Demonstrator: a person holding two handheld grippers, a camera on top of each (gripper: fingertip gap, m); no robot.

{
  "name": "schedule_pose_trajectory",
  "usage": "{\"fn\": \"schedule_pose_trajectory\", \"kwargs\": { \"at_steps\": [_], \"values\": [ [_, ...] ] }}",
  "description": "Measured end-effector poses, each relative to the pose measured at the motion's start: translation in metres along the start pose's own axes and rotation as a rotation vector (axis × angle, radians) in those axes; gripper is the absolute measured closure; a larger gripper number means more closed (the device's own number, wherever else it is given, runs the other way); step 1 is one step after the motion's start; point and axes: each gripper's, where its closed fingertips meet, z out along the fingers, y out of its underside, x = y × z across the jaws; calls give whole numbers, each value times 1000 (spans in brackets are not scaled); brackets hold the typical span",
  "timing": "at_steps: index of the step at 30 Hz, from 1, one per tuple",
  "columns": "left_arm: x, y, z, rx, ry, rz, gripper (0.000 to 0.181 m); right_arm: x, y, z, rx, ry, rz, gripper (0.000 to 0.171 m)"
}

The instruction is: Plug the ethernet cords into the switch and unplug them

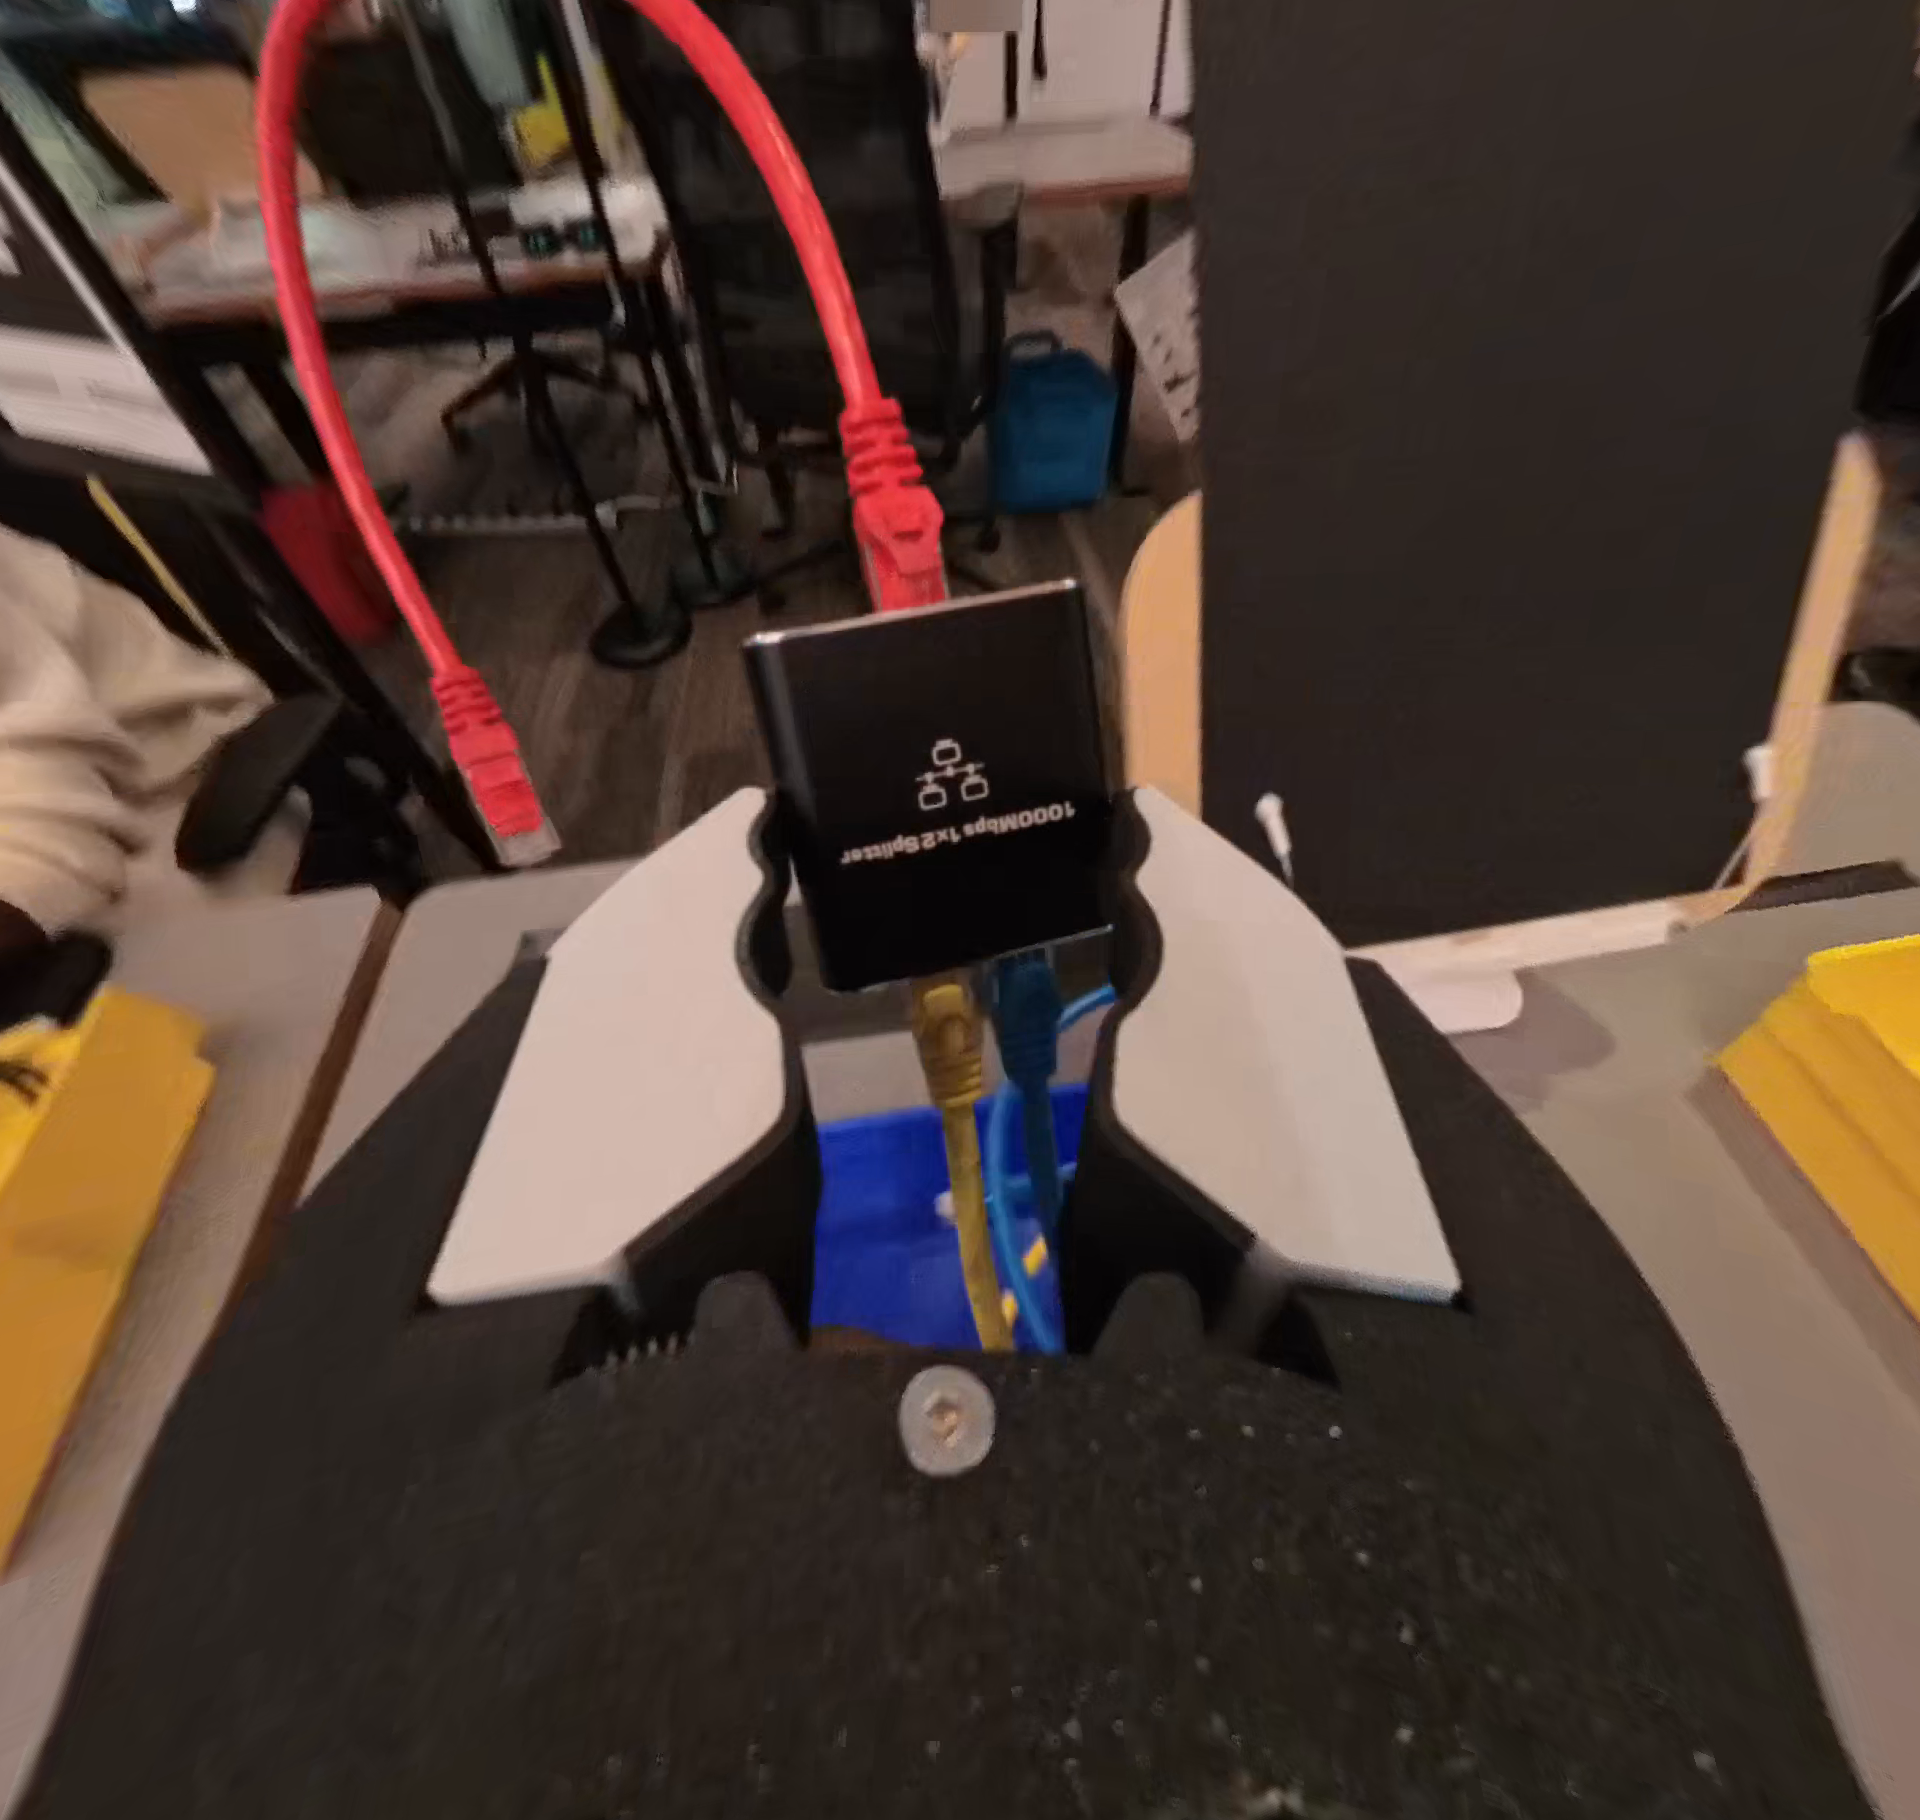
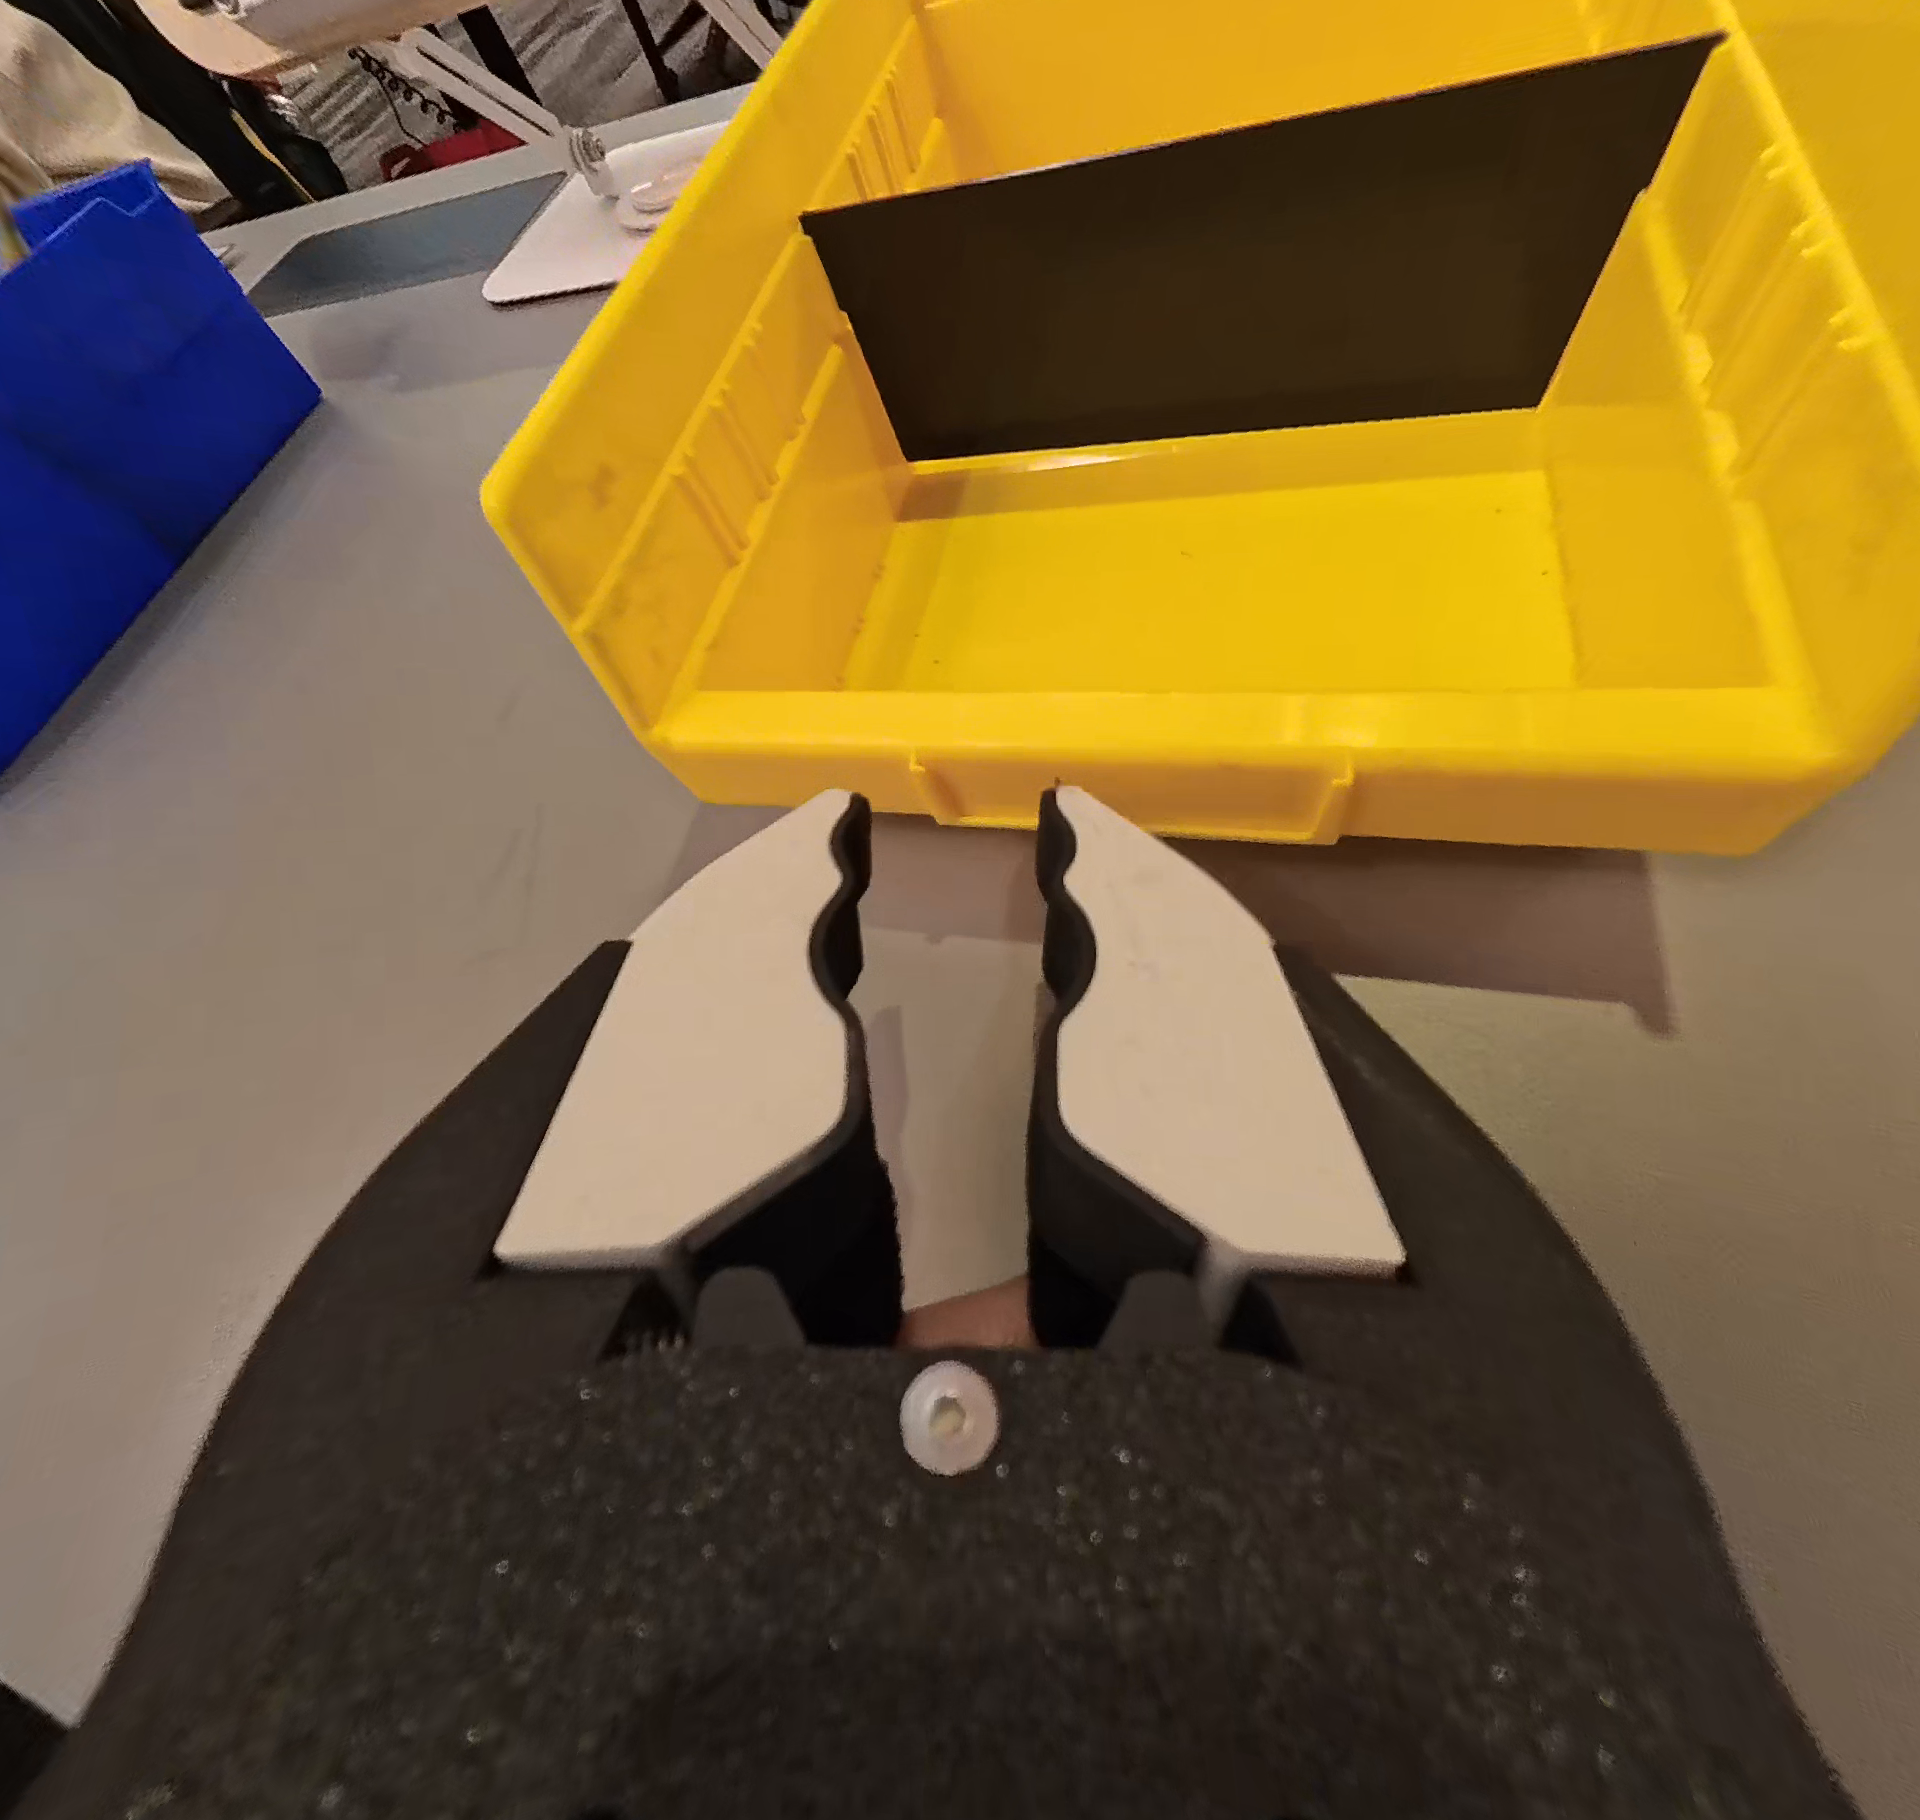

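Three cords sit in the little black switch [image 1: 940,783] — red cord [image 1: 582,56], yellow cord [image 1: 961,1126], blue cord [image 1: 1029,1043] — squeezed by the left hand-held gripper [image 1: 940,887], so unplugging looks left; the right hand-held gripper [image 2: 951,835] hangs apart, holding nothing, by a yellow bin [image 2: 1143,731].

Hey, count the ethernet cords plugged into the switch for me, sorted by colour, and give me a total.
Red cord: 1, one end in the far side of the switch, the other end hanging free
Yellow cord: 1, in the near side
Blue cord: 1, in the near side
Total: 3 cords
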Motion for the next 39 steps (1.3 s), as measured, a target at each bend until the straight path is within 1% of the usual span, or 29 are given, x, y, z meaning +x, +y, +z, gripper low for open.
{"fn": "schedule_pose_trajectory", "kwargs": {
  "at_steps": [2, 4, 6, 7, 8, 10, 12, 14, 18, 19, 20, 23, 25, 26, 28, 30, 32, 35, 37, 39],
  "values": [
    [20, -69, -29, 121, 67, 71, 122, 0, 0, 0, 3, 4, -4, 141],
    [50, -123, -59, 214, 151, 178, 122, 0, -1, 0, 6, 4, -3, 141],
    [83, -152, -84, 266, 221, 309, 122, 1, -2, -2, 16, 8, -4, 141],
    [100, -156, -91, 275, 251, 366, 122, 2, -3, -3, 21, 9, -3, 142],
    [118, -153, -95, 274, 295, 420, 122, 3, -4, -4, 27, 8, 0, 141],
    [153, -130, -93, 255, 400, 503, 122, 3, -8, -6, 47, 0, 11, 141],
    [181, -87, -79, 181, 478, 575, 122, 2, -13, -9, 76, -14, 19, 141],
    [204, -30, -57, 83, 559, 635, 122, -1, -19, -12, 112, -35, 17, 141],
    [247, 88, -30, -85, 831, 752, 123, -15, -35, -22, 196, -102, -19, 141],
    [255, 114, -28, -137, 896, 780, 123, -24, -39, -26, 212, -145, -31, 140],
    [262, 137, -28, -183, 956, 818, 123, -38, -42, -30, 226, -223, -40, 140],
    [278, 193, -37, -282, 1097, 967, 123, -99, -60, -52, 279, -533, -55, 140],
    [288, 216, -46, -315, 1169, 1042, 123, -135, -73, -56, 292, -636, -75, 140],
    [294, 223, -52, -321, 1204, 1062, 123, -154, -74, -53, 265, -684, -106, 137],
    [305, 231, -64, -334, 1273, 1085, 123, -184, -72, -35, 187, -716, -195, 119],
    [315, 237, -77, -358, 1341, 1104, 123, -197, -72, -10, 152, -697, -276, 115],
    [319, 243, -92, -411, 1425, 1105, 123, -208, -73, 6, 131, -728, -304, 102],
    [321, 253, -110, -512, 1547, 1080, 123, -223, -76, 13, 189, -784, -391, 95],
    [322, 261, -118, -585, 1614, 1064, 123, -230, -66, 19, 154, -794, -460, 91],
    [325, 266, -122, -626, 1654, 1058, 123, -235, -56, 25, 137, -788, -516, 93]
  ]
}}
